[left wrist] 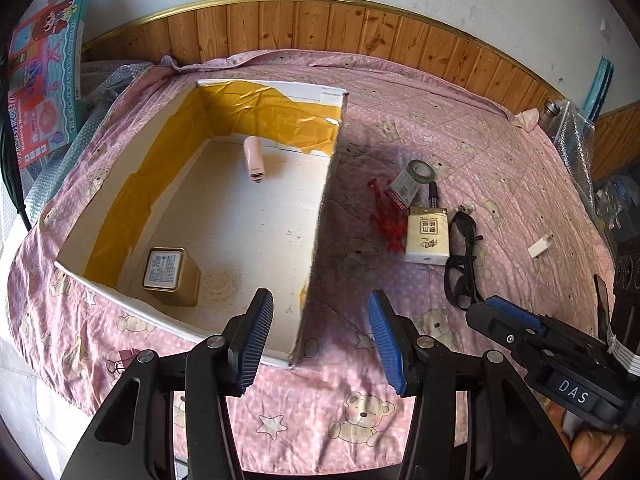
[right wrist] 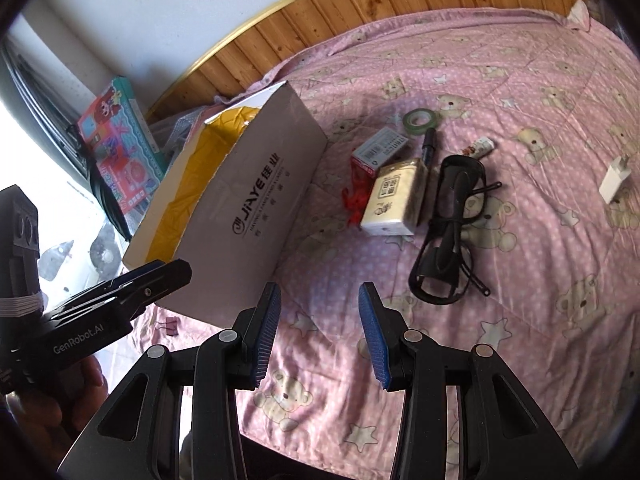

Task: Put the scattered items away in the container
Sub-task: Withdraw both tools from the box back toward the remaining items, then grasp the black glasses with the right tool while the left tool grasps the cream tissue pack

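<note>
1. The left gripper [left wrist: 320, 340] is hovering at 6 o'clock in its own view, above the near right corner of the open white cardboard box [left wrist: 316, 240]; its blue ribbed fingers [left wrist: 256, 340] are standing spread, with nothing between them.
2. The right gripper [right wrist: 320, 334] is hanging at 6 o'clock in its own view over the pink bear-printed quilt [right wrist: 520, 92], its jaws likewise spread and empty, just beside the box's printed outer wall [right wrist: 256, 208].
3. Inside the box, partly lined with yellow tape, a gold square tin [left wrist: 170, 276] is sitting in the near left corner at 8 o'clock, and a pale pink cylindrical gadget [left wrist: 255, 158] is lying near the far wall at 11 o'clock.
4. The remaining scattered items are lying on the quilt to the right of the box, around 2 o'clock from the left gripper: a green tape roll [left wrist: 421, 170], a small red-and-white carton [left wrist: 404, 190], a red plastic trinket [left wrist: 386, 220], a black marker pen [left wrist: 434, 196], a cream tissue packet [left wrist: 426, 236] and black-framed glasses [left wrist: 462, 256] touching a coiled black cable [right wrist: 444, 248].
5. A small white charger plug [left wrist: 541, 245] is lying well apart at 3 o'clock, and a small tube [right wrist: 478, 147] is resting near the glasses.
6. A black binder clip [right wrist: 170, 326] is sitting on the quilt by the box's near corner.
7. A colourful toy box [left wrist: 44, 76] is leaning at 10 o'clock against the wall.
</note>
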`<state>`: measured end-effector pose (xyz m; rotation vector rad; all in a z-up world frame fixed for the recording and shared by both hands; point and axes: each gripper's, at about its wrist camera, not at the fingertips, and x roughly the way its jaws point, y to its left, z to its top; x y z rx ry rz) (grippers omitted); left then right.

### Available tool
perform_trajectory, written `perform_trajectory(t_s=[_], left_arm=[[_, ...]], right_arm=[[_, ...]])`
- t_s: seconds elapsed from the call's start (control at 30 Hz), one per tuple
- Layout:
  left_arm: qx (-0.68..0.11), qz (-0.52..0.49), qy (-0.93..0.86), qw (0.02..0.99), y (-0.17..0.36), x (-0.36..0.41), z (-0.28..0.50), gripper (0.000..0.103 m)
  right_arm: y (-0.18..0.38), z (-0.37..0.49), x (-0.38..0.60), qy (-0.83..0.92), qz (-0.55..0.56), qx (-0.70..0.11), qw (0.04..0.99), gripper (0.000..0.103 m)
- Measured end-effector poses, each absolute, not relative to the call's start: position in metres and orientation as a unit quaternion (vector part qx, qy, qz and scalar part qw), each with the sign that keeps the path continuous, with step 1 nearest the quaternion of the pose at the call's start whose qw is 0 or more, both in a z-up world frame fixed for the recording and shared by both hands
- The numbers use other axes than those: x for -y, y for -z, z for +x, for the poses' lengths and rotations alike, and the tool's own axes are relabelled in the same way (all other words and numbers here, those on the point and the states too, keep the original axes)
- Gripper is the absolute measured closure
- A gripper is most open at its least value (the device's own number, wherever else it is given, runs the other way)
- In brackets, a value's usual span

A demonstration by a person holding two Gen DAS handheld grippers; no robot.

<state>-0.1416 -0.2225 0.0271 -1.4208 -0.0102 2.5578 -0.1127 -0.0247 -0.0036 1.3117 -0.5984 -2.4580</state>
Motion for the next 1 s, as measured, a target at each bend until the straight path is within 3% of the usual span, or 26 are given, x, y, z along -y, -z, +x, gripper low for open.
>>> perform_trajectory(t_s=[0.1, 0.57, 1.0], left_arm=[[-0.014, -0.482, -0.869, 0.113, -0.024, 0.204, -0.142, 0.046], [-0.056, -0.454, -0.881, 0.118, -0.045, 0.168, -0.153, 0.044], [-0.052, -0.486, -0.860, 0.144, -0.018, 0.133, -0.173, 0.044]], right_arm=[[0.008, -0.115, 0.013, 0.852, 0.458, 0.214, 0.134, 0.059], [0.022, -0.128, -0.007, 0.846, 0.461, 0.235, 0.124, 0.059], [0.036, -0.133, -0.042, 0.840, 0.469, 0.254, 0.094, 0.059]])
